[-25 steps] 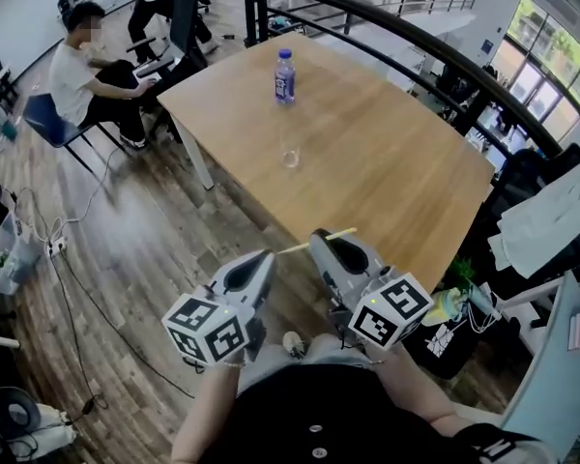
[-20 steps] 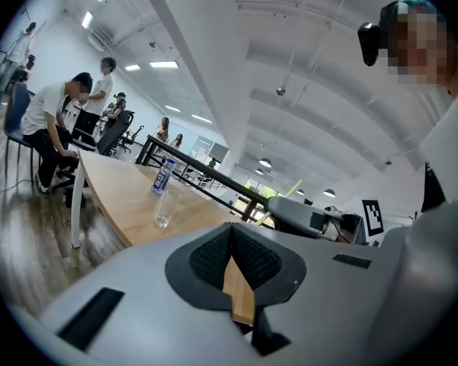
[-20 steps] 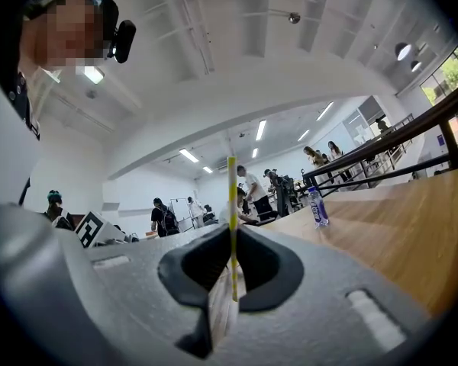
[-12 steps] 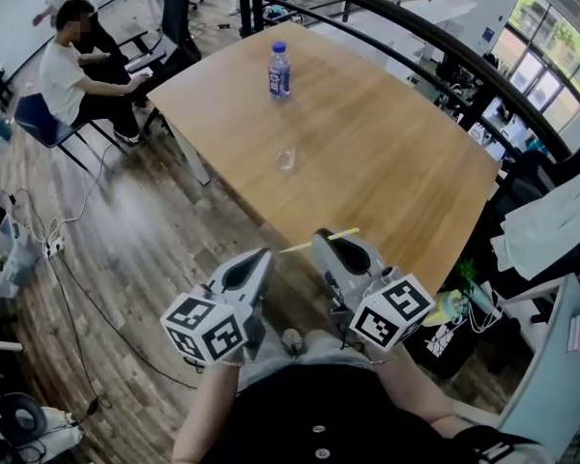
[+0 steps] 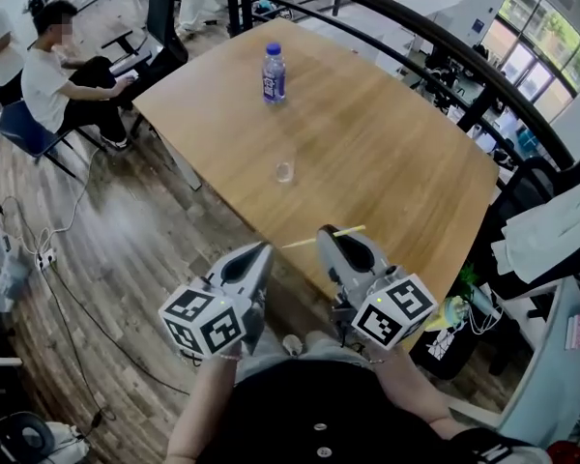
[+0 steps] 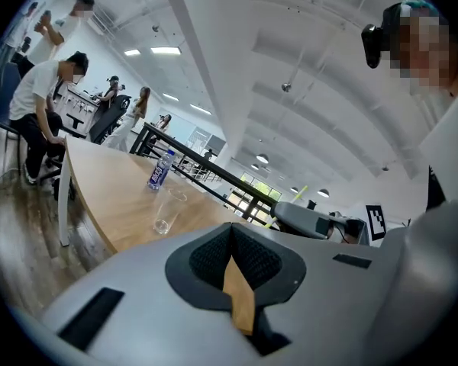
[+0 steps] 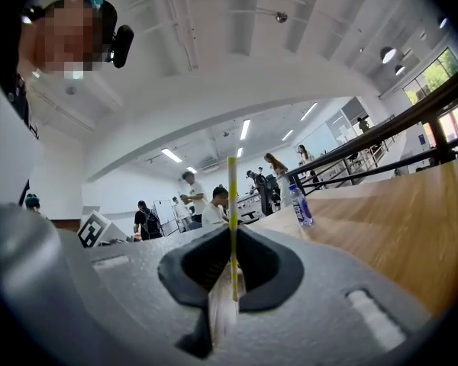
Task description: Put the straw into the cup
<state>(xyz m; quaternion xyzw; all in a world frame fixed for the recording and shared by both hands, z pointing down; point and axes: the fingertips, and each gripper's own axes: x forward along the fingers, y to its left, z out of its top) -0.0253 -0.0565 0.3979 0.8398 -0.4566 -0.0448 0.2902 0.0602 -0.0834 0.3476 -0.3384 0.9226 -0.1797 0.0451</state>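
A thin yellow straw (image 5: 304, 241) lies crosswise in my right gripper (image 5: 329, 232), which is shut on it; in the right gripper view the straw (image 7: 231, 197) stands upright between the pads. A clear plastic cup (image 5: 284, 171) stands upright on the wooden table (image 5: 396, 162), well ahead of both grippers, and shows in the left gripper view too as the cup (image 6: 166, 212). My left gripper (image 5: 264, 250) is beside the right one, off the table's near edge, shut with nothing in it (image 6: 230, 233).
A water bottle (image 5: 274, 73) with a blue label stands farther back on the table. A dark railing (image 5: 416, 37) runs behind the table. A seated person (image 5: 53, 75) works at a desk to the left. Cables (image 5: 68, 288) lie on the wood floor.
Both grippers have come forward toward the table's near edge, with the straw still in the right one. The cup and bottle stand where they were.
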